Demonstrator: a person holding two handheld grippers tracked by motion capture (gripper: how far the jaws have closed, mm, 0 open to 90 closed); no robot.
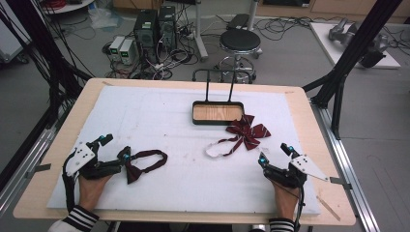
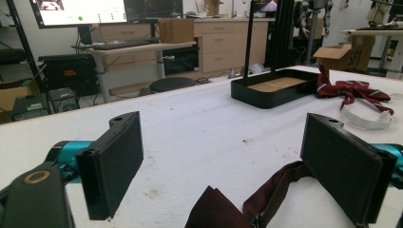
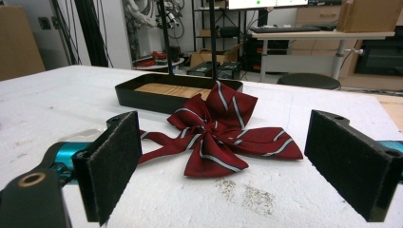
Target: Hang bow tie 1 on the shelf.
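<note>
Jaws spread on both, dark bow tie (image 1: 145, 163) between left's, tray (image 1: 217, 113) beyond

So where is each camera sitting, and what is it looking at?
High view: above the person's side, looking forward and down on the table; both hands, the left tool and the right tool show.
Left gripper view: rides the left tool, looking past the plain dark bow tie toward the tray; its two black jaws show.
Right gripper view: rides the right tool, facing the striped bow; its two jaws show.
Shared: tray and striped bow appear in all three.
</note>
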